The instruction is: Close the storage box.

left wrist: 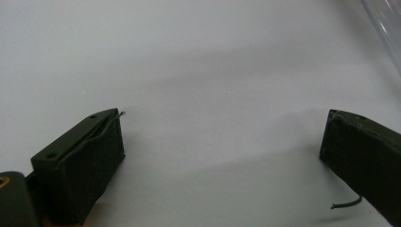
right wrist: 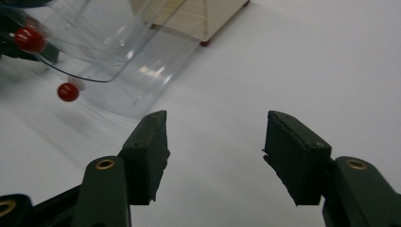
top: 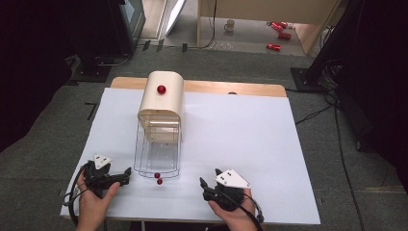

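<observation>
A cream box with a rounded top (top: 161, 98) stands at the back middle of the white table (top: 240, 134), a red knob (top: 161, 89) on its top. Its clear curved door (top: 158, 154) lies open toward me, with two small red balls (top: 157, 175) at its near edge. My left gripper (top: 127, 172) rests left of that edge, jaws wide apart over bare white surface (left wrist: 222, 123). My right gripper (top: 210, 176) is at the front, right of the door, open with nothing between its jaws (right wrist: 215, 123). In the right gripper view the clear door (right wrist: 118, 61) and the red balls (right wrist: 68, 91) lie ahead to the left.
The table's wooden back edge (top: 216, 86) shows behind the white sheet. On the floor beyond are a mug (top: 230, 25) and red cans (top: 274, 46). Dark stands and cables flank the table on both sides.
</observation>
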Tool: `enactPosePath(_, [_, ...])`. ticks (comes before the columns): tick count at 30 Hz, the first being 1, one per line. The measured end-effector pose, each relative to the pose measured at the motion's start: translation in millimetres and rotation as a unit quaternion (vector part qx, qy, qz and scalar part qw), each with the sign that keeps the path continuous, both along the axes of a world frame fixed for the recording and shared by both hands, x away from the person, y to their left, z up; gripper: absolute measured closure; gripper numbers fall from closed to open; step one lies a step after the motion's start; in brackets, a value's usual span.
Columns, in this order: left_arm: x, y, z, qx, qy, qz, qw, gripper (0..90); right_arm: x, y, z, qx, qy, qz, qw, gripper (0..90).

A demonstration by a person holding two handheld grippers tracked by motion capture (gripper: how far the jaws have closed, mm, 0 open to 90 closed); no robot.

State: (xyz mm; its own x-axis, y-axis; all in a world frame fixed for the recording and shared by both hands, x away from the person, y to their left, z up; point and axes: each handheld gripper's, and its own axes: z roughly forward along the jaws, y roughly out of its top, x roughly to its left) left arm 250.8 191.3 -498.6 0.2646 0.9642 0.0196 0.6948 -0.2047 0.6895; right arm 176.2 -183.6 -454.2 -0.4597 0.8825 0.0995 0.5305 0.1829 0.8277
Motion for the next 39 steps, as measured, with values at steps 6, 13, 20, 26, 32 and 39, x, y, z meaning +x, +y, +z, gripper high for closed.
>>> enactPosePath(6, [0.0, 0.0, 0.0, 0.0, 0.0, 0.0, 1.0, 0.4, 0.6, 23.7, 1.7, 0.004, -0.003, 0.016, 0.9999, 44.5])
enactPosePath(13, [0.0, 0.0, 0.0, 0.0, 0.0, 0.0, 1.0, 0.4, -0.4, 39.6, 4.6, 0.006, -0.006, 0.031, 0.9995, 48.9])
enactPosePath(20, [0.0, 0.0, 0.0, 0.0, 0.0, 0.0, 1.0, 0.4, -3.9, 56.9, 6.5, 0.028, 0.001, 0.055, 0.9981, 55.0])
enactPosePath(26, [-0.1, -0.1, 0.0, 0.0, 0.0, 0.0, 1.0, 0.4, -4.2, 72.6, 7.8, 0.042, 0.006, 0.072, 0.9965, 60.3])
enactPosePath(32, [0.0, -0.1, -0.1, 0.0, 0.0, 0.0, 1.0, 0.4, -4.0, 86.3, 8.6, 0.052, 0.006, 0.092, 0.9944, 63.9])
enactPosePath(39, [0.0, -0.1, -0.1, 0.0, 0.0, 0.0, 1.0, 0.4, -2.7, 100.1, 7.2, 0.048, 0.006, 0.099, 0.9939, 67.1])
